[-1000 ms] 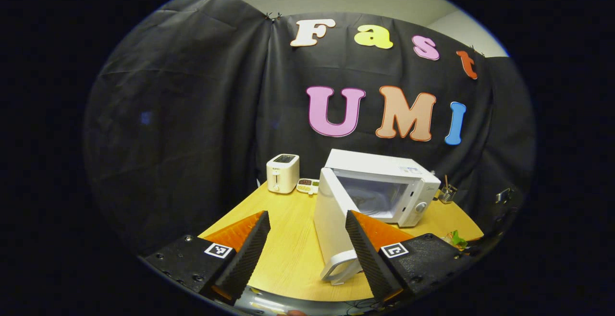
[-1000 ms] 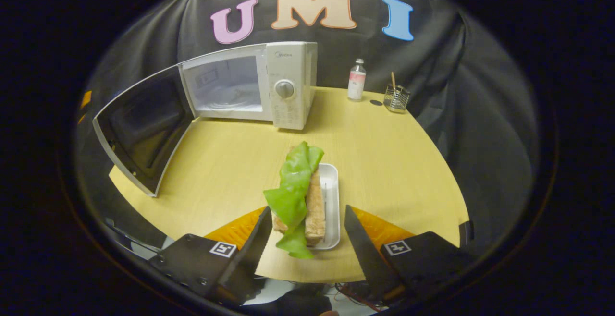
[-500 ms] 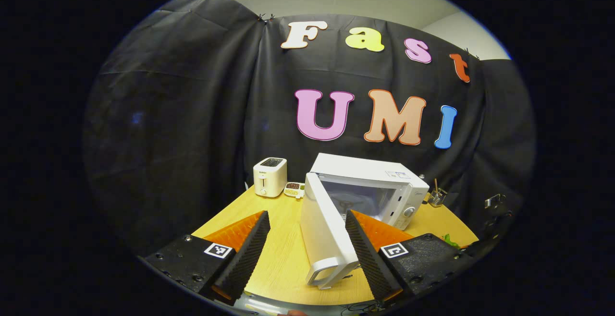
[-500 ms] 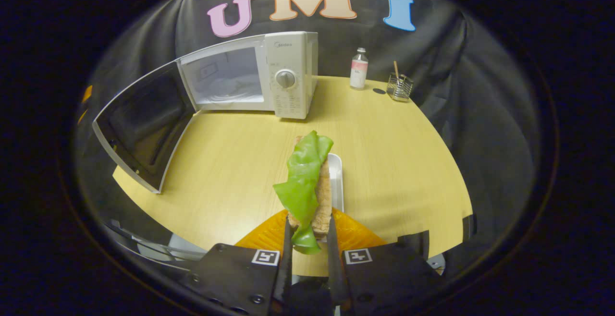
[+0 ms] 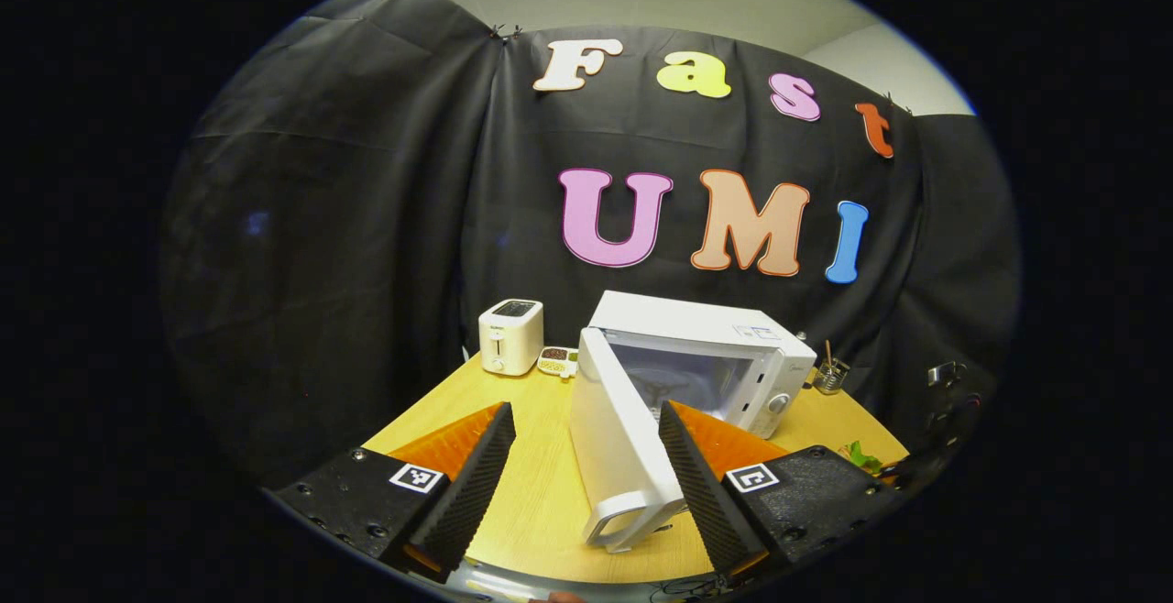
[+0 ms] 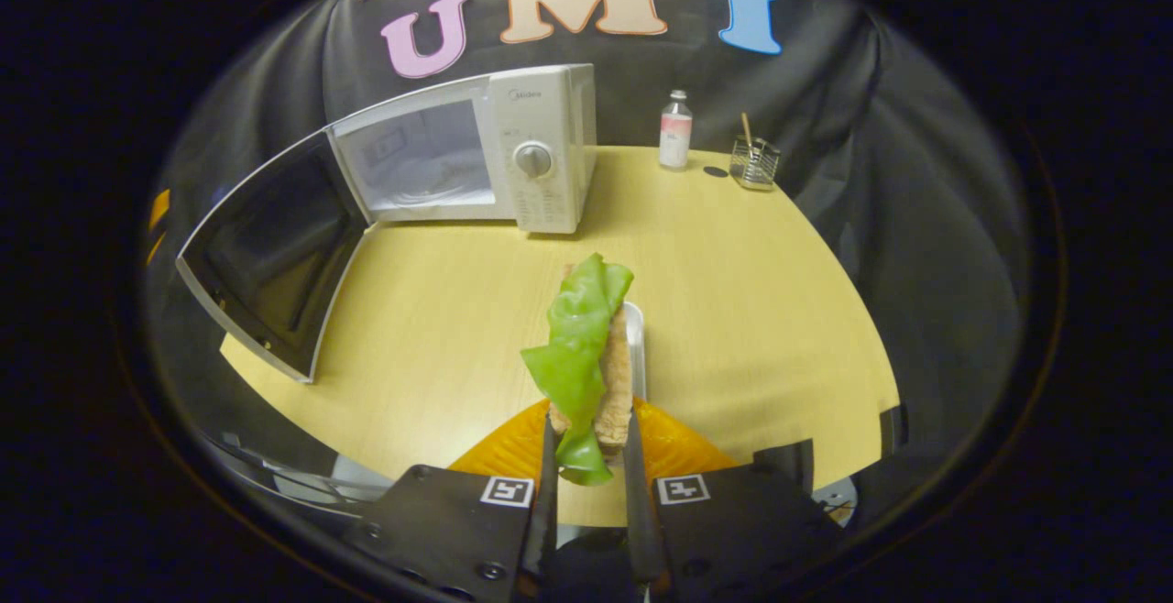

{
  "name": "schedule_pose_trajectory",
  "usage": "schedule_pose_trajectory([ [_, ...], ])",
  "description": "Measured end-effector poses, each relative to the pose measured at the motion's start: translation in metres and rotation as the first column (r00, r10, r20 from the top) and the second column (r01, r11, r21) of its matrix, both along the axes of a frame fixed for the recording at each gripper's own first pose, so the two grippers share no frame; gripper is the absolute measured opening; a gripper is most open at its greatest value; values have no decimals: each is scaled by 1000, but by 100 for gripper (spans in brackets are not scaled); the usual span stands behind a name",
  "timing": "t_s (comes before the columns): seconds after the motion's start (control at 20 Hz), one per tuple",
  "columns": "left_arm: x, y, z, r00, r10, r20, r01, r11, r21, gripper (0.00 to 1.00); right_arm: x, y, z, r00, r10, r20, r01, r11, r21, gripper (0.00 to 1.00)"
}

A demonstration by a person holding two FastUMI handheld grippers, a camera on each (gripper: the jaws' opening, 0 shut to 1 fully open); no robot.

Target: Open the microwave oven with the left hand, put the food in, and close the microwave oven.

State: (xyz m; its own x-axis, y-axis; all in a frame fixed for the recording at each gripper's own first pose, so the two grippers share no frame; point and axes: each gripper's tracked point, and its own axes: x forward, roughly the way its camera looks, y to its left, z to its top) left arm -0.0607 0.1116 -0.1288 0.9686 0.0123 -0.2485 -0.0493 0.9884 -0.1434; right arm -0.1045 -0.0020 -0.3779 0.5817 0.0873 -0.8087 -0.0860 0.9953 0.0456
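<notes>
Left tongs (image 5: 585,479) spread wide, microwave (image 5: 701,360) door (image 5: 619,443) swung open between them, toaster (image 5: 510,335) behind.
</notes>
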Motion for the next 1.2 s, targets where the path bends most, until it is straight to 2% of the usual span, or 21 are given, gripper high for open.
schedule_pose_trajectory([
  [0.05,1,0,-2,1000,-13,-1,13,1000,-2,96,1,-3,2,1000,1,8,0,1000,-16,34],
  [0.1,3,-1,-4,1000,-29,5,29,1000,0,96,3,-4,6,1000,5,17,-4,999,-37,27],
  [0.15,4,0,-9,999,-38,-2,38,999,10,96,5,-6,10,1000,9,28,-7,999,-52,34],
  [0.2,3,4,-15,999,-41,-15,41,999,21,99,8,-5,16,999,7,36,-5,998,-57,34],
  [0.3,2,12,-19,998,-53,-16,53,998,40,96,15,2,27,998,-9,58,12,999,-40,34],
  [0.5,7,24,-19,997,-83,11,82,994,70,96,36,27,42,994,-78,77,72,995,74,34],
  [0.55,9,24,-20,996,-93,15,92,993,71,96,43,35,47,992,-103,79,93,989,115,28],
  [0.65,12,24,-17,992,-121,30,118,989,86,96,58,55,58,985,-151,87,131,971,200,28],
  [0.7,13,25,-17,991,-133,33,129,987,98,96,65,68,62,980,-184,80,159,953,257,28],
  [0.75,13,26,-18,989,-145,37,140,985,105,96,71,81,62,973,-223,62,193,929,317,34],
  [0.8,12,26,-18,986,-161,39,156,982,109,96,78,93,63,963,-267,37,234,898,372,28],
  [0.85,12,27,-18,984,-172,44,167,980,110,96,84,106,61,952,-305,9,273,866,418,28],
  [0.95,12,33,-22,983,-178,42,173,979,109,96,97,134,57,924,-377,-67,357,786,505,28],
  [1.0,11,38,-24,984,-173,39,167,980,110,96,102,147,56,908,-405,-107,396,747,534,34],
  [1.05,8,42,-26,986,-165,34,160,981,111,96,108,162,57,893,-426,-145,428,704,567,34],
  [1.2,0,54,-31,989,-144,17,142,984,106,96,136,207,63,868,-445,-221,470,591,655,34],
])
